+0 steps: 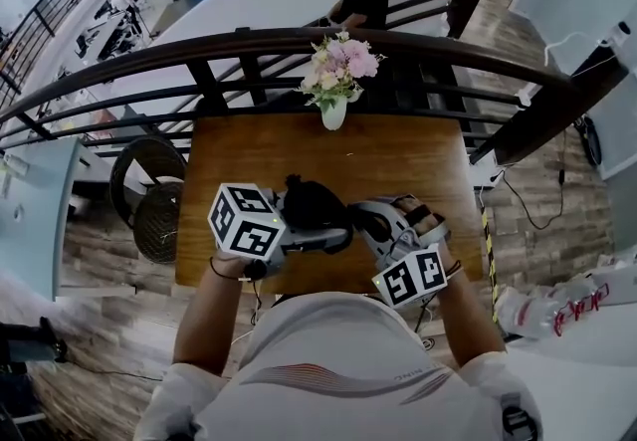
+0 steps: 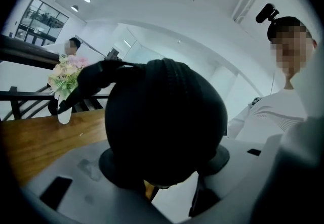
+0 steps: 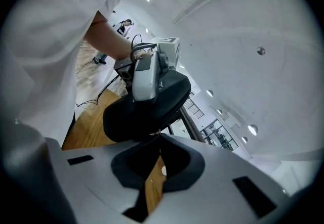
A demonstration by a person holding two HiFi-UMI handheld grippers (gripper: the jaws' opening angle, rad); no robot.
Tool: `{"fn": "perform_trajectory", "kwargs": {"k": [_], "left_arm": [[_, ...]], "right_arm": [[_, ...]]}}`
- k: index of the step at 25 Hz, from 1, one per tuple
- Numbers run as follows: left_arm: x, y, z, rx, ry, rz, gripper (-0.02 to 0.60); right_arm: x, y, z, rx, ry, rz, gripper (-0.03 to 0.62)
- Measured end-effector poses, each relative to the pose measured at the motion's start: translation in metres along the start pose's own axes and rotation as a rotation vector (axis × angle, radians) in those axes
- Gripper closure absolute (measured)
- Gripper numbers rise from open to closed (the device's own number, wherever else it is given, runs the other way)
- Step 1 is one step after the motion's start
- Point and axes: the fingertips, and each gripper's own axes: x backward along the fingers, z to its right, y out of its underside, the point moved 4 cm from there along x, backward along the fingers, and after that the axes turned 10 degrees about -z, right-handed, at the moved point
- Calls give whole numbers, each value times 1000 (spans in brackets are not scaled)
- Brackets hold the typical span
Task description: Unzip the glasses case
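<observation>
Black glasses case (image 1: 317,206) held up over the near half of the wooden desk (image 1: 398,160), between the two grippers, close in front of the person's chest. Left claw (image 2: 164,163): jaws set well apart with the case's rounded end filling the gap, both dark pads pressed against its sides, so a firm grip on the case. The case blocks most of the left gripper view. A ribbed band (image 2: 171,74) runs over its crown, but whether the zip is open or closed along it cannot be read. A dark strip (image 2: 83,86) juts off the case's upper edge toward the flowers; too dark to say what it is. Right claw (image 3: 158,135): jaws brought together, tips meeting right at the case's lower edge. A tiny pale glint sits at the tips, too small to tell whether a zip pull is pinched there. From the head view the marker cubes and gripper bodies cover both claws' tips and the case's near side, and only its dark top shows. The right gripper view shows the case side-on with the left gripper's grey body on top of it, and the case's far end is cut off by that body. Vase of flowers (image 1: 335,83) stands at the desk's far edge, well apart from the case.
</observation>
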Motion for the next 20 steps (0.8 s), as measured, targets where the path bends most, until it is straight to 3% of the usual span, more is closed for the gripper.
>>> {"fn": "perform_trajectory", "kwargs": {"k": [4, 7, 11, 20], "left_arm": [[-18, 17, 1, -59, -34, -146, 324], [-25, 25, -1, -65, -62, -182, 324], [-32, 35, -5, -126, -150, -304, 324], [-48, 60, -18, -185, -281, -529, 322]], "right_arm": [[-1, -6, 5, 54, 10, 4, 542], [-2, -8, 6, 69, 10, 3, 542], [-2, -13, 11, 118, 29, -2, 540], [-3, -19, 5, 383, 16, -84, 531]]}}
